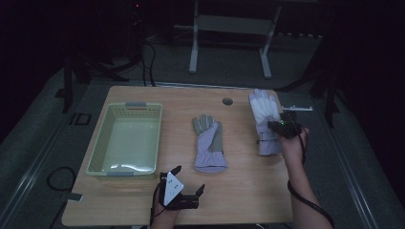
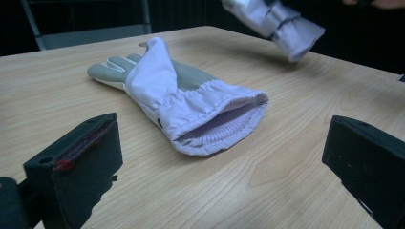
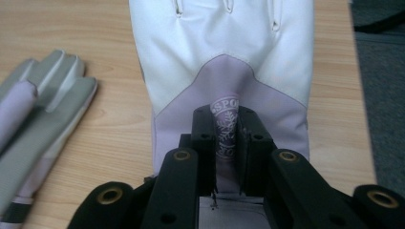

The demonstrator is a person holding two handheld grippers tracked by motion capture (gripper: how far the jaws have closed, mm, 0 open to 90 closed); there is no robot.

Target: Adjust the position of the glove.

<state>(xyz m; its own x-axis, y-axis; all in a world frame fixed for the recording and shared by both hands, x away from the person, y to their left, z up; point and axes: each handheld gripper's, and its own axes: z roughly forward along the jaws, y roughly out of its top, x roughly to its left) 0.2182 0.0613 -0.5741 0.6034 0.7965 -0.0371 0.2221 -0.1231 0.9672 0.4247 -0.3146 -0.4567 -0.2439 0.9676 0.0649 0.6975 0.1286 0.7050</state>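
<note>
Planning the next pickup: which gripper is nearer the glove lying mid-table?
Left. The left gripper sits just below the middle glove's cuff, open. The right gripper is off to its right, pinching the white glove.

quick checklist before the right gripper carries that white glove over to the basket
1. Right gripper shut on the white glove, fabric pinched between its jaws: ok.
2. Glove's cuff end off the table, seen from the left gripper view: ok; fingertips clear: cannot tell.
3. Green basket ready to take it, nothing inside: ok.
4. Grey glove lies flat between glove and basket, so carry over it: ok.
5. Left gripper open, resting near the basket's corner: ok.
</note>
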